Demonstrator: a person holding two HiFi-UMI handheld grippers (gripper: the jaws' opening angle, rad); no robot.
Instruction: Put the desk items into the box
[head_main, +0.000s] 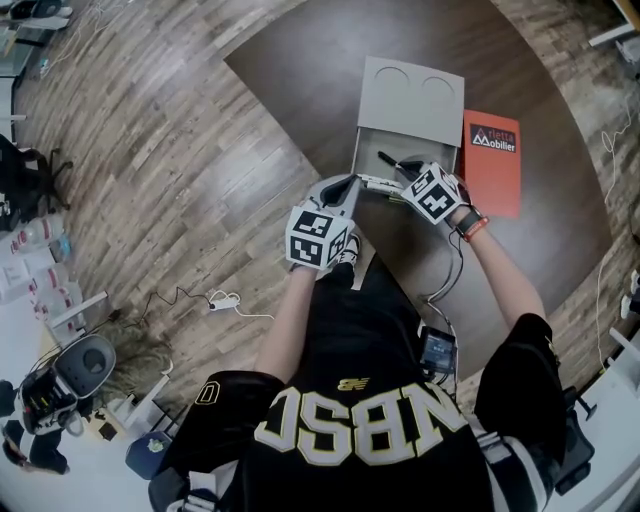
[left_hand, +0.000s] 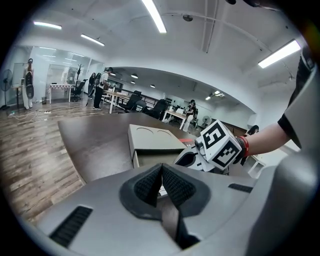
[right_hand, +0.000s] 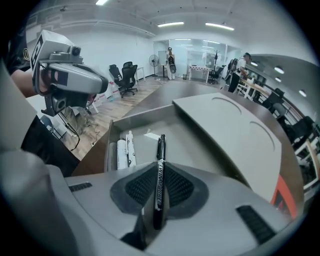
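Observation:
An open grey box (head_main: 358, 148) stands on the dark round table (head_main: 300, 70), its lid (head_main: 412, 95) folded back. My right gripper (head_main: 400, 178) is over the box, shut on a black marker (right_hand: 161, 150) that points out over the box floor (right_hand: 190, 150). A few white items (right_hand: 122, 152) lie along the box's left wall. My left gripper (head_main: 338, 190) hovers at the box's near corner. Its pads (left_hand: 150, 185) are pressed together with nothing between them. The left gripper view shows the right gripper (left_hand: 200, 157) over the box lid (left_hand: 150, 137).
An orange booklet (head_main: 492, 160) lies on the table right of the box. Beyond the table is wooden floor with cables and a power strip (head_main: 222, 300) at the left. Desks, chairs and people stand far back in the office.

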